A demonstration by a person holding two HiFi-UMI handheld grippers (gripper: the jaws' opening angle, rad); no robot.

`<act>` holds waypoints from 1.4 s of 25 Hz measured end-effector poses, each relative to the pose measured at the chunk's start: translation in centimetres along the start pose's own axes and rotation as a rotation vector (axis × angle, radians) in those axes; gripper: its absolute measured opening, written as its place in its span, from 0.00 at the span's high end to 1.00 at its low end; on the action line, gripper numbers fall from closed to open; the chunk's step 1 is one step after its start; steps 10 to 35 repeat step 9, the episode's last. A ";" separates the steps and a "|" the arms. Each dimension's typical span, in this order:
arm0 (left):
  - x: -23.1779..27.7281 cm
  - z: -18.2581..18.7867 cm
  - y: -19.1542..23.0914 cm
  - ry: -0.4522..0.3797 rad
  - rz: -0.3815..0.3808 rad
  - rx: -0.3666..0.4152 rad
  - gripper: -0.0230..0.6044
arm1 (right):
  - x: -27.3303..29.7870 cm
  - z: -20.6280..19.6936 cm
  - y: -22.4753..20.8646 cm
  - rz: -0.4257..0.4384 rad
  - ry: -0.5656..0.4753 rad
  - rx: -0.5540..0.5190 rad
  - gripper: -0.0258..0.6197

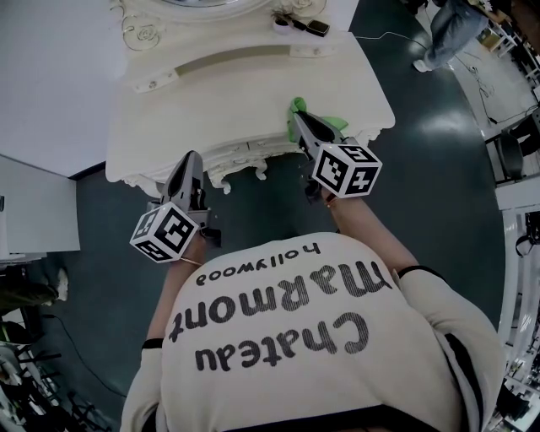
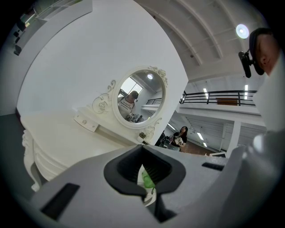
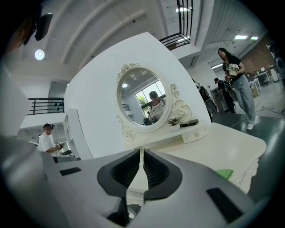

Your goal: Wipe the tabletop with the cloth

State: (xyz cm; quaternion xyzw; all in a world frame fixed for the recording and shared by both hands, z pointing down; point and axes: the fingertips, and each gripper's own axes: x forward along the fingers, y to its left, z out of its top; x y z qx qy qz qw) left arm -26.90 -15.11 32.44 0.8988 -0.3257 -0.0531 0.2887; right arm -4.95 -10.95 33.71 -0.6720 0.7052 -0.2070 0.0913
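Note:
A green cloth [image 1: 323, 123] lies bunched on the front right part of the white dressing table [image 1: 245, 93]. My right gripper [image 1: 298, 115] reaches over the table's front edge just left of the cloth, jaws together and empty. In the right gripper view the cloth [image 3: 225, 173] shows low at the right, outside the right gripper [image 3: 141, 152]. My left gripper [image 1: 193, 157] hovers off the table's front left edge, also shut on nothing. Through the slit below the left gripper [image 2: 142, 148] a sliver of the green cloth [image 2: 147, 180] shows.
An oval mirror [image 3: 146, 99] in an ornate white frame stands at the table's back, with small dark items [image 1: 305, 24] beside it. A white wall sits left of the table. A person [image 1: 449, 29] stands on the dark floor at the far right.

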 end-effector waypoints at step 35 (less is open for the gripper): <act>0.2 -0.2 -0.7 0.006 -0.002 -0.006 0.95 | -0.3 0.1 -0.1 0.002 0.008 0.000 0.89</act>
